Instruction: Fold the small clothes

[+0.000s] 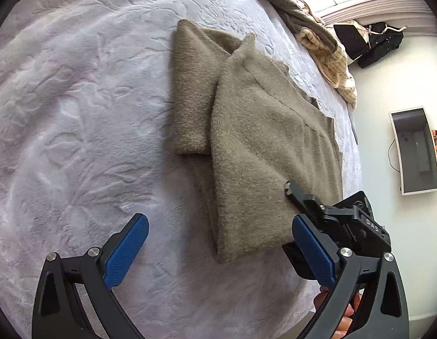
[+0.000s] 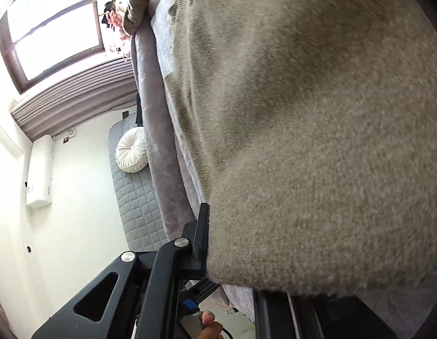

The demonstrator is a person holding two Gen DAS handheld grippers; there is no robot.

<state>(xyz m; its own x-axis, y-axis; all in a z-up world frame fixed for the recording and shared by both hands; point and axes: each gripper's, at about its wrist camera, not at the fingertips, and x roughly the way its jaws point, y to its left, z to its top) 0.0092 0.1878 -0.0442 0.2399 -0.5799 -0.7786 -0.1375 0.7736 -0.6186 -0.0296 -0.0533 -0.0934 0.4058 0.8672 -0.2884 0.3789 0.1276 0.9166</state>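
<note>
Gripping the sweater [image 1: 263, 147] hem, right gripper [image 1: 289, 190] fingers clenched; left gripper [image 1: 218, 240] fingers released.

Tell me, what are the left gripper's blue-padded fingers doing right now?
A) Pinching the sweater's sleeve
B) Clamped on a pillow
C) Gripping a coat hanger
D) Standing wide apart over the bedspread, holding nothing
D: in the left wrist view the left gripper has its blue pads spread wide above the pale bedspread, with nothing pressed between them; the brown sweater lies just ahead, its near corner taken by the right gripper.
</note>
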